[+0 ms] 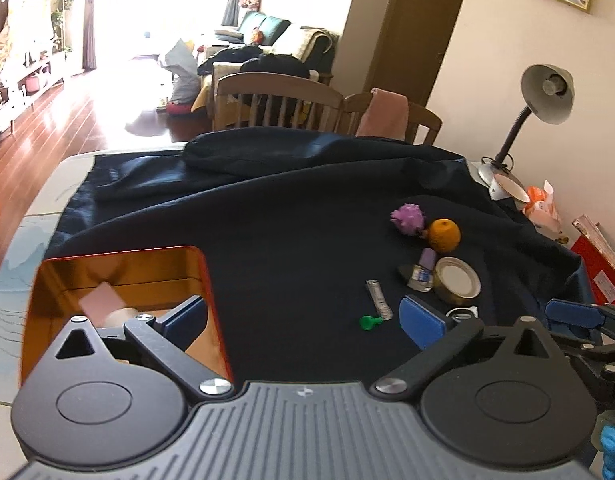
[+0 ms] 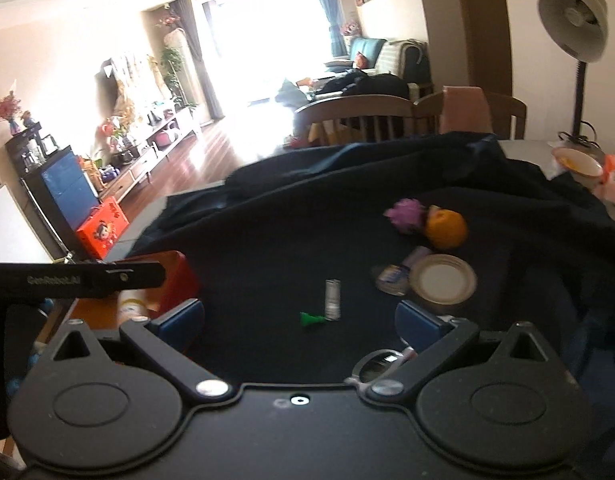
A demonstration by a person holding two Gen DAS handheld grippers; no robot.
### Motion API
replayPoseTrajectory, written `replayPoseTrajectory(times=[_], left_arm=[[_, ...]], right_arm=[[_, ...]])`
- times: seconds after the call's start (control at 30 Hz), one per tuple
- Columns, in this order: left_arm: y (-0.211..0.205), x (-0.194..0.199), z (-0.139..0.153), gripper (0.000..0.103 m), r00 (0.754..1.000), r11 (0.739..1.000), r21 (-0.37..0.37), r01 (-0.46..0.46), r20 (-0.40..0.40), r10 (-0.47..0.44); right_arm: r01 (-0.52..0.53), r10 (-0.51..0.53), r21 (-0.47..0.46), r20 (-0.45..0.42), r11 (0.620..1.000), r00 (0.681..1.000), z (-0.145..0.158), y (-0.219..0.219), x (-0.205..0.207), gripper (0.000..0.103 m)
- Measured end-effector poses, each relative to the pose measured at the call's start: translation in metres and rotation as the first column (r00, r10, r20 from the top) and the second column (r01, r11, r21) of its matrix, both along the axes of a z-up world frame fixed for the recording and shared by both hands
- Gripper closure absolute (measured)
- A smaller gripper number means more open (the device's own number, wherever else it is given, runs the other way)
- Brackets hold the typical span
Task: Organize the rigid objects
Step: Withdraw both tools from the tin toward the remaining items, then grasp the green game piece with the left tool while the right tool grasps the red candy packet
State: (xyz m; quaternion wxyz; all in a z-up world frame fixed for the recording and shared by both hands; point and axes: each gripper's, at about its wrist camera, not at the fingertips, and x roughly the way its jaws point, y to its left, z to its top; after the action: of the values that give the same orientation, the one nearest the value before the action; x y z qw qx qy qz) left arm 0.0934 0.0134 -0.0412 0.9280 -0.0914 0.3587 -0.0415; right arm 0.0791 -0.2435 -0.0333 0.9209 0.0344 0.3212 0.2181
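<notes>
Both grippers, left (image 1: pixel 303 320) and right (image 2: pixel 301 318), hover with fingers spread, holding nothing. An orange tin (image 1: pixel 119 264) sits left; the green peg (image 1: pixel 369 322) touches a small tube (image 1: pixel 379 298).

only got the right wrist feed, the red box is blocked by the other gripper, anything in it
Observer: Yes. The left wrist view looks into the orange-red box: a pale pink card lies inside.
Operator: left gripper holding anything
Observer: No. The left gripper is open and empty, one finger over the box.
Operator: what's that grey stick by the green piece
Observer: In the left view the grey stick is a flat strip with printed marks, next to the green piece.
</notes>
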Motion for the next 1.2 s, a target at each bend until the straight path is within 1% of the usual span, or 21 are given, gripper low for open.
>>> replayPoseTrajectory(times=[0.1,0.2,0.3,0.37,0.53,0.63,0.77,0.87,1.07,1.2], left_arm=[[-0.015,0.004,-0.003,0.000,1.000,1.000,-0.014,0.025,0.004,-0.025],[-0.028,0.011,-0.009,0.000,0.999,0.998,-0.040,0.044,-0.025,-0.045],[-0.039,0.020,-0.016,0.000,0.997,0.998,-0.056,0.033,-0.069,-0.037],[-0.044,0.025,-0.021,0.000,0.996,0.998,-0.068,0.017,-0.081,-0.022],[-0.057,0.037,-0.034,0.000,0.995,0.999,-0.049,0.000,-0.102,-0.005],[-0.066,0.044,-0.043,0.000,0.994,1.000,-0.028,-0.004,-0.112,0.001],[-0.075,0.054,-0.059,0.000,0.991,1.000,-0.011,-0.005,-0.136,0.004],[-0.080,0.062,-0.069,0.000,0.985,1.000,0.006,-0.029,-0.168,0.029],[-0.091,0.077,-0.087,0.000,0.981,0.999,0.033,-0.037,-0.190,0.042],[-0.098,0.086,-0.097,0.000,0.981,0.998,0.058,-0.026,-0.193,0.037]], right_arm=[[0.010,-0.010,-0.014,-0.011,1.000,1.000,-0.006,-0.016,0.003,0.001],[0.014,-0.015,-0.032,-0.019,0.999,1.000,-0.012,-0.028,0.008,0.001],[0.008,-0.009,-0.052,-0.021,0.999,1.000,-0.016,-0.040,0.012,0.001],[0.003,-0.005,-0.067,-0.026,0.998,1.000,-0.020,-0.047,0.016,0.001],[-0.017,0.010,-0.112,-0.061,0.994,0.998,-0.036,-0.062,0.029,0.003],[-0.036,0.024,-0.149,-0.081,0.988,0.996,-0.048,-0.068,0.037,0.008],[-0.063,0.044,-0.166,-0.113,0.984,0.993,-0.061,-0.074,0.047,0.012],[-0.090,0.067,-0.184,-0.124,0.979,0.990,-0.069,-0.074,0.053,0.014],[-0.144,0.115,-0.212,-0.145,0.967,0.983,-0.081,-0.073,0.064,0.018],[-0.178,0.145,-0.231,-0.153,0.956,0.977,-0.088,-0.072,0.071,0.019]])
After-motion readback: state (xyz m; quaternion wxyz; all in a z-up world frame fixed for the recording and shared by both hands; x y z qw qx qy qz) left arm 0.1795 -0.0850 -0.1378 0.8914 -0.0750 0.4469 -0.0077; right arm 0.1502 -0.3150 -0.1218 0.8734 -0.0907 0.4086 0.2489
